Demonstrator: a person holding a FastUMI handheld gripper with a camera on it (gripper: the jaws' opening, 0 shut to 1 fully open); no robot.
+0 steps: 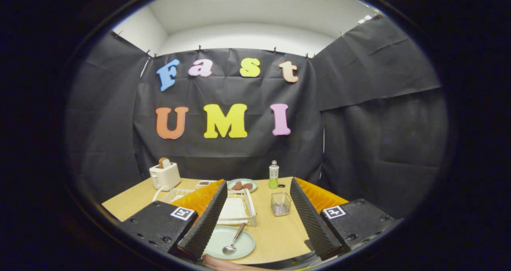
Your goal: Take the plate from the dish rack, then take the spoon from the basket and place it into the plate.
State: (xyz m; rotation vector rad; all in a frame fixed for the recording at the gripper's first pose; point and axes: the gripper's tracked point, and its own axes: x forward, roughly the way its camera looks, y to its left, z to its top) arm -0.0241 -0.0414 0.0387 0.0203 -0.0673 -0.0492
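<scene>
- Centrally, the gripper (pixel 255 215) hangs above the wooden table (pixel 279 231) with its two fingers spread wide apart and nothing held between them.
- Plate (pixel 245 245): pale green, lying flat on the table between the fingers, close to the left one.
- Spoon (pixel 233 241): resting in the plate, bowl toward the near rim, handle angled up toward the dish rack.
- Dish rack (pixel 239 209): white wire frame just beyond the plate, partly hidden by the left finger.
- Basket (pixel 281 204): small, clear, standing on the table between the fingers, nearer the right one.
- Second plate (pixel 242 185): at the far side of the table, carrying brownish pieces.
- Bottle (pixel 273 175): clear with green liquid, upright beside that second plate.
- Toaster (pixel 164 175): white, at the far left corner, a slice standing in its slot.
</scene>
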